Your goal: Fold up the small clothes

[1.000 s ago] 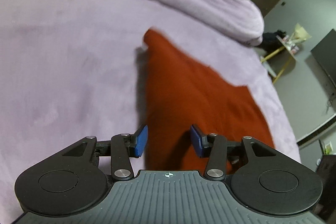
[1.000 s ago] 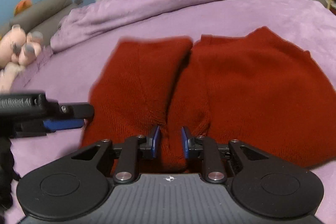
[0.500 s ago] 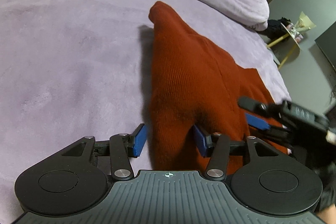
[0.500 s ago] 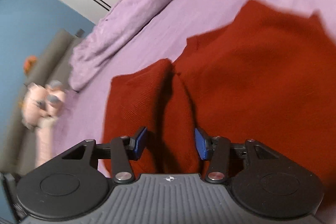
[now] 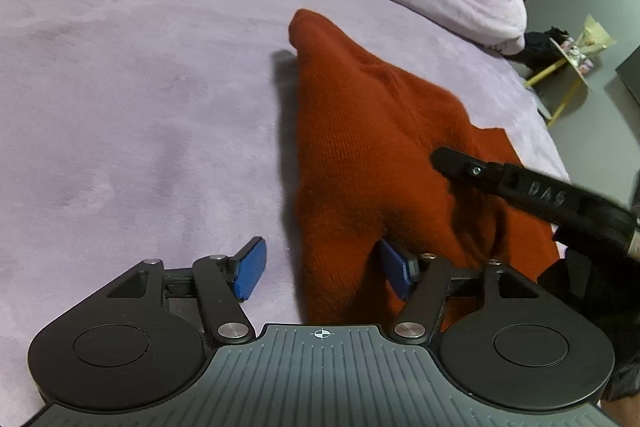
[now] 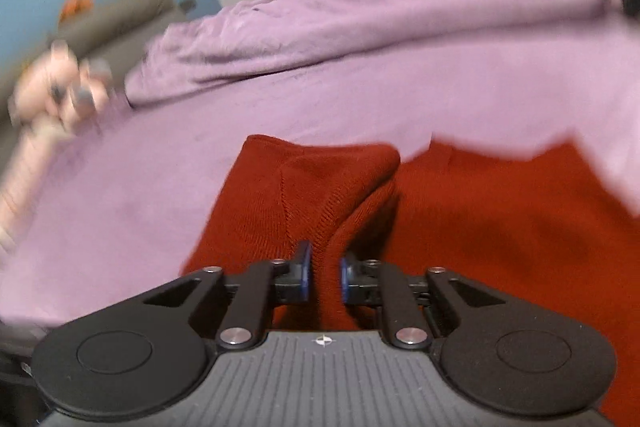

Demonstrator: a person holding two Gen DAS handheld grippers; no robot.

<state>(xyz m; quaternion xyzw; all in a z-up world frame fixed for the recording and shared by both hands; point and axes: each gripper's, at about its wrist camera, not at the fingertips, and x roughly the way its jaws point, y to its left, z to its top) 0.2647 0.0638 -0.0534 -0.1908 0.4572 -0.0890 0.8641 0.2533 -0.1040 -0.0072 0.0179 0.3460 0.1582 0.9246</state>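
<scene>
A rust-red knit garment (image 5: 372, 143) lies on the purple bed cover (image 5: 140, 99), one side bunched into a raised ridge. My left gripper (image 5: 324, 269) is open, its blue pads on either side of the near edge of that ridge. My right gripper (image 6: 324, 271) is shut on a fold of the red garment (image 6: 320, 195); its black finger (image 5: 520, 187) shows at the right of the left wrist view, lying over the cloth.
A rumpled purple duvet (image 6: 380, 11) runs along the far side of the bed. A pink plush toy (image 6: 52, 95) sits at the left by a grey headboard. A small yellow-legged side table (image 5: 572, 67) stands on the floor past the bed's edge.
My right gripper has closed on a fold of the red garment and swung round. My left gripper has opened wider around the ridge's near edge.
</scene>
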